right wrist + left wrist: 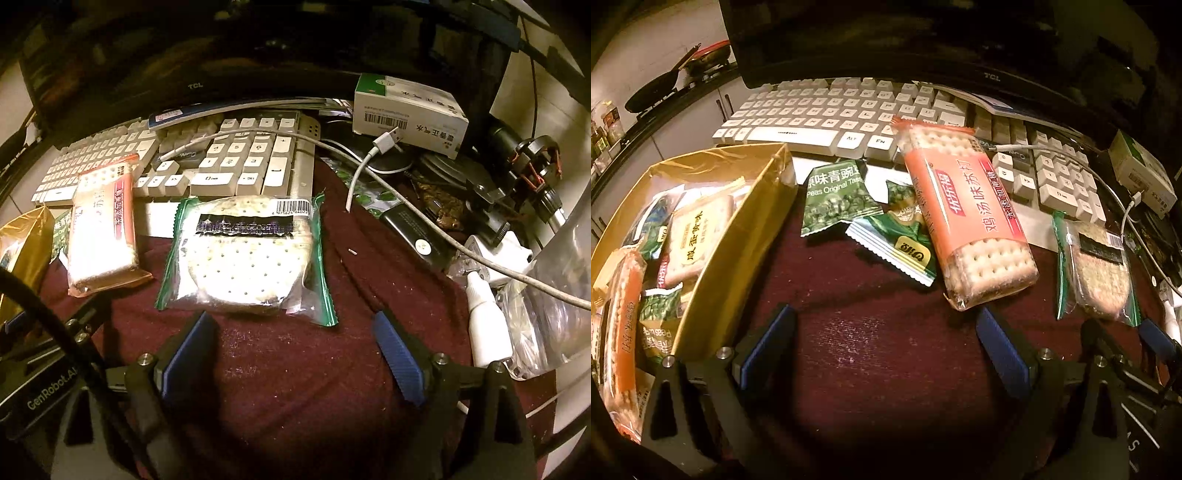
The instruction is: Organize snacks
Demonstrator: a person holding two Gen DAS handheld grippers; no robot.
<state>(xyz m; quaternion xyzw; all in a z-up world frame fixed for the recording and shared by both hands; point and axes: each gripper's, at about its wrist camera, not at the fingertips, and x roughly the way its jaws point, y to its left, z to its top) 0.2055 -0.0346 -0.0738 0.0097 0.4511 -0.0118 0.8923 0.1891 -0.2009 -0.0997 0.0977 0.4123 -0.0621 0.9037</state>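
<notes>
Left wrist view: left gripper (pixel 886 339) spread wide, nothing held, above maroon cloth (pixel 871 369); orange soda-cracker pack (pixel 964 218) propped on white keyboard (pixel 827 118); gold box (pixel 738 236) filled with snacks.

Right wrist view: right gripper (pixel 291 343) spread wide, empty; green-edged clear cracker pack (pixel 247 258) just beyond blue fingertips (pixel 201 328).

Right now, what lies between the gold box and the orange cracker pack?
In the left wrist view, two green pea packets lie on the maroon cloth between the gold box and the orange cracker pack.

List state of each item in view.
Gold box: open, holds snacks.
Cracker pack: sealed, leaning on keyboard.
Pea packets: sealed, on cloth.
Round cracker bag: sealed, flat.
Left tool: open, empty.
Right tool: open, empty.
</notes>
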